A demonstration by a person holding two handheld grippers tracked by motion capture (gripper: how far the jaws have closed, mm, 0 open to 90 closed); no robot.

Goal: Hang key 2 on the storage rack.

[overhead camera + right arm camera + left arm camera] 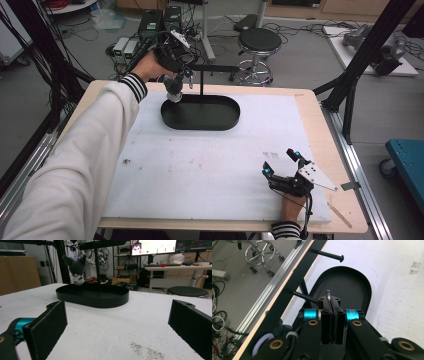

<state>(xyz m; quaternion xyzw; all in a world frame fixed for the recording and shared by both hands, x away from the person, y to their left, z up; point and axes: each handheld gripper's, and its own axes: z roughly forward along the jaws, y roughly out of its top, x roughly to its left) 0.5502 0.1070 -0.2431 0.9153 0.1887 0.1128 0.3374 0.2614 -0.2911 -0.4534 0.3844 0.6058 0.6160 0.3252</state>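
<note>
White foam matting is spreading under my right gripper (281,164), which is resting near the table's front edge with its jaws standing wide apart and nothing between them. Farther out, my left gripper (186,76) is pinching a thin metal ring (328,295), jaws pressed together on it, dangling a small dark plush keychain (76,270) over the far left end of the black oval tray (100,301), beside the stand's pegs (329,255). The toy is looking light, soft and swingy; the stiff ring seems the surest hold.
</note>
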